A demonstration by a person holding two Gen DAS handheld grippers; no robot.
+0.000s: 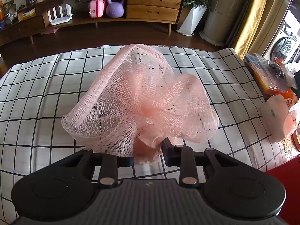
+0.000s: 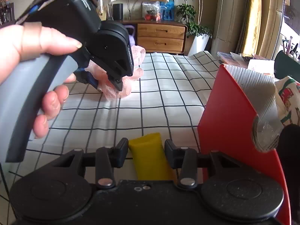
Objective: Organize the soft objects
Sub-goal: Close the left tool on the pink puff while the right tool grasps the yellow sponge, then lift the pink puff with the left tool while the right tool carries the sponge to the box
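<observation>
**While the pink mesh rides in the left tool, the bin waits at the right edge**

With its fingers drawn in on a gathered knot of netting, the left tool (image 1: 147,154) is clamped on the fluffy pale-pink mesh bath pouf (image 1: 138,101) and holds it lifted over the middle of the table, which is covered with a white cloth with a black grid (image 1: 37,97). From the right wrist view the same pouf (image 2: 129,71) hangs under that tool, apparently clear of the cloth, though contact at its lowest fold cannot be ruled out.

The right tool (image 2: 146,154) sits low at the near edge of the table with its fingers apart; the soft yellow squeezable tube-shaped object (image 2: 150,153) lies between them, and neither pad is clearly pressing on it. Just to its right stands the red corrugated-plastic bin (image 2: 230,116), at the table's right edge, with a printed cloth item already showing inside.

The step in hand looks like carrying the pouf to storage. The next move probably calls for swinging the left tool rightward across the right one, lifting above the bin's rim, then parting the fingers. The mesh is springy and may snag on a finger or billow over the rim.
</observation>
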